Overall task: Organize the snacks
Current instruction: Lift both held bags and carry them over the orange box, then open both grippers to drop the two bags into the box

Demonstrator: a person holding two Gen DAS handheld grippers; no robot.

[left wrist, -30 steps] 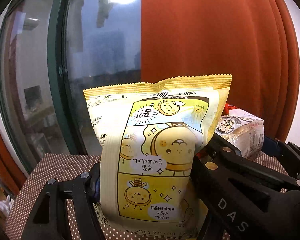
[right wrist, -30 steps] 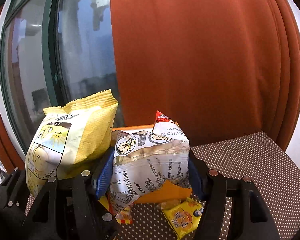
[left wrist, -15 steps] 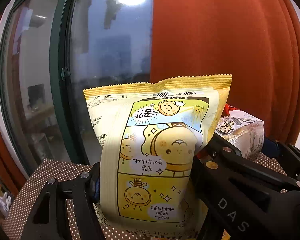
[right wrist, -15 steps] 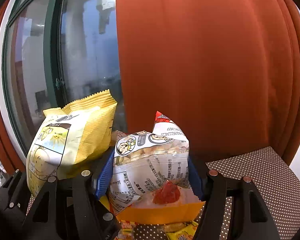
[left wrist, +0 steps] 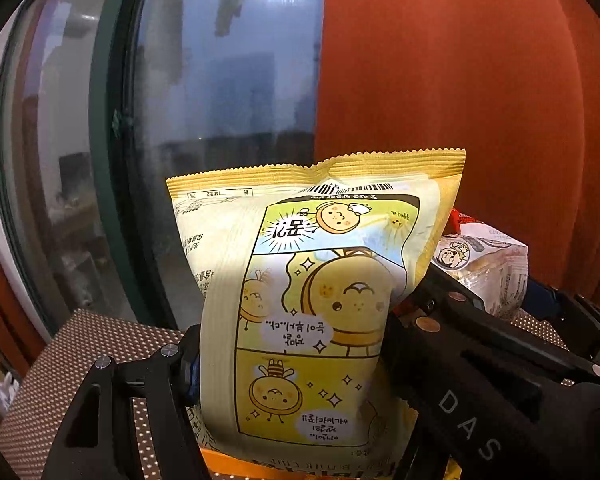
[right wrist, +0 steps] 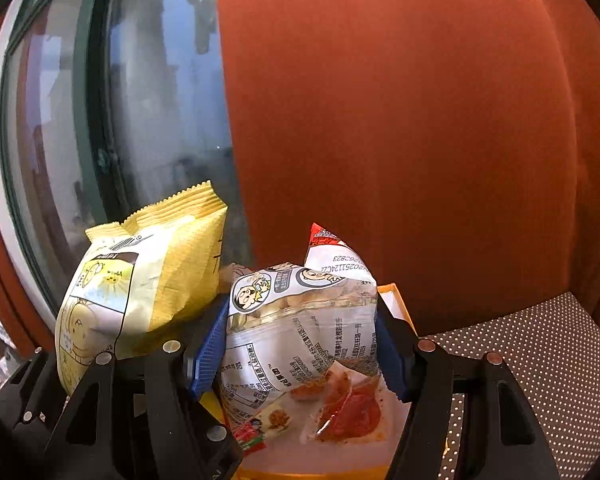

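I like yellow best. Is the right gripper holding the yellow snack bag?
No, the right gripper clamps the clear snack bag; the yellow bag sits beside it.

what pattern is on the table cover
Brown with small white polka dots; the table cover shows best in the right wrist view, at lower right.

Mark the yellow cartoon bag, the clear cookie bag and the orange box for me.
yellow cartoon bag (left wrist: pixel 320 300), left wrist view, middle comic panel
clear cookie bag (right wrist: pixel 300 320), right wrist view, see-through front
orange box (right wrist: pixel 394 300), right wrist view, far rim beside the pad
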